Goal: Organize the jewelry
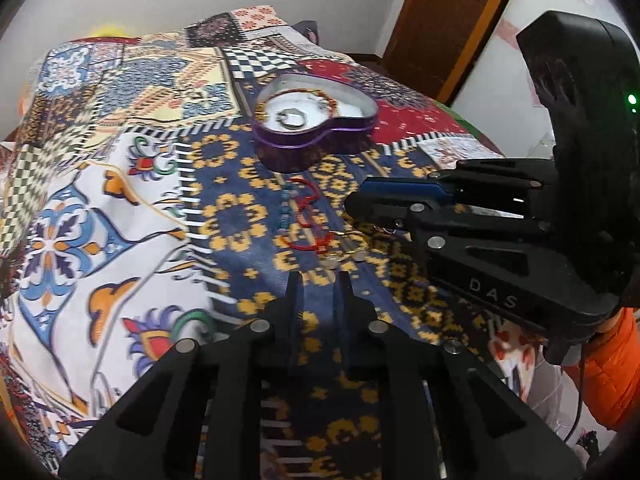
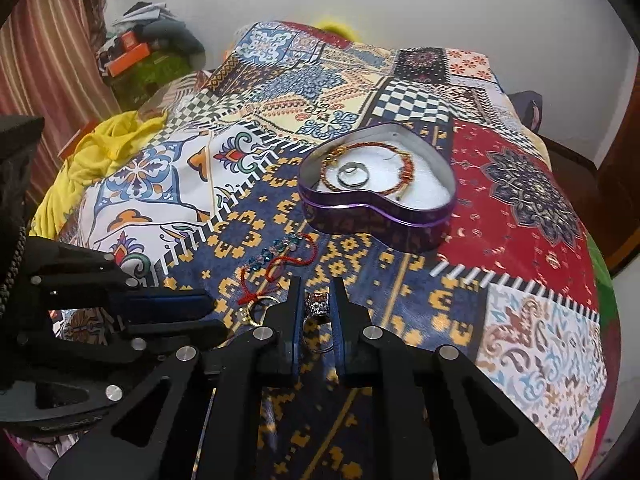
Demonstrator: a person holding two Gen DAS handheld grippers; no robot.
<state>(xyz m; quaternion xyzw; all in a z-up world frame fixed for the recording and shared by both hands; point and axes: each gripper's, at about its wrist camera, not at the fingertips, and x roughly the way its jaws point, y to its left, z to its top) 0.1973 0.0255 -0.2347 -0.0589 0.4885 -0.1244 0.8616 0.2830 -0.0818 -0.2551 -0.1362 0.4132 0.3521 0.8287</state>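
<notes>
Two grippers are held low over the patterned bedspread [image 2: 500,208], and both are gathered at the small cluster of loose jewelry rather than at the container. The right gripper [image 2: 316,300] is brought down around an ornate ring [image 2: 317,304]; the ring sits between the fingers, with a narrow gap at each side, so whether it is already pinched cannot be told. The left gripper [image 1: 318,280] is seen with its fingers slightly apart and nothing between them, hovering just short of the pieces, probably kept ready for the next pick.

A heart-shaped tin [image 2: 376,220] is left open a little beyond the cluster, so that pieces can be dropped straight in; a beaded bangle [image 2: 404,168] and a plain silver ring [image 2: 352,174] are already laid on its white lining. A red cord bracelet [image 2: 276,268], a string of blue stones [image 2: 280,248] and a gold ring [image 2: 256,312] are still lying on the cloth, near the tin.
</notes>
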